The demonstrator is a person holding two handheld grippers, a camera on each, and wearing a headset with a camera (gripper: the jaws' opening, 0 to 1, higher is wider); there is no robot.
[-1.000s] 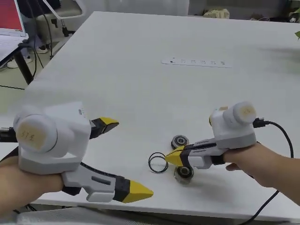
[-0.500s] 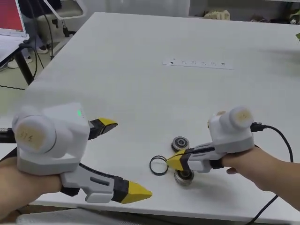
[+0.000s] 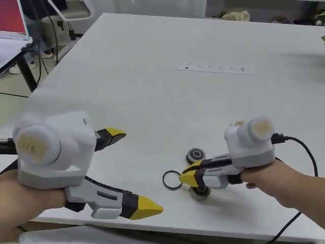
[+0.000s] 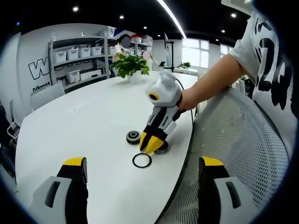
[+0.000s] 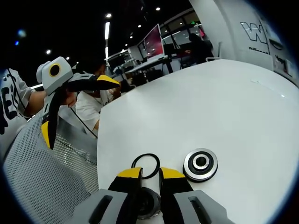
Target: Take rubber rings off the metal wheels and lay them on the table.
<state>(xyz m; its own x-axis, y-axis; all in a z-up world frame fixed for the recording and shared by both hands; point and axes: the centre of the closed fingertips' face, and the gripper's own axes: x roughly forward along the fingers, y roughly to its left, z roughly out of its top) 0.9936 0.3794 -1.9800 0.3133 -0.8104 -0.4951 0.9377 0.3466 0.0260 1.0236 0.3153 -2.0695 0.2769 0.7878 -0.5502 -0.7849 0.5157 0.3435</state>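
Note:
A loose black rubber ring (image 3: 171, 180) (image 4: 141, 160) (image 5: 145, 166) lies flat on the white table (image 3: 167, 101). Just right of it, my right gripper (image 3: 187, 176) (image 4: 147, 143) (image 5: 151, 174) has its jaws close together around a dark metal wheel (image 3: 200, 192) (image 5: 147, 203) (image 4: 162, 148) that sits low against the table. A second wheel (image 3: 195, 154) (image 4: 133, 136) (image 5: 200, 164), with its black ring on, lies free just beyond. My left gripper (image 3: 131, 171) (image 4: 142, 164) hovers wide open over the table's near-left edge, holding nothing.
A white power strip (image 3: 213, 68) lies farther back on the table. A cable (image 3: 304, 147) trails from the right gripper. The near table edge runs just under both grippers, with a mesh chair (image 4: 233, 140) beside it.
My right gripper has dipped slightly lower and nearer the loose ring, with the wheel under it. The left gripper has barely moved.

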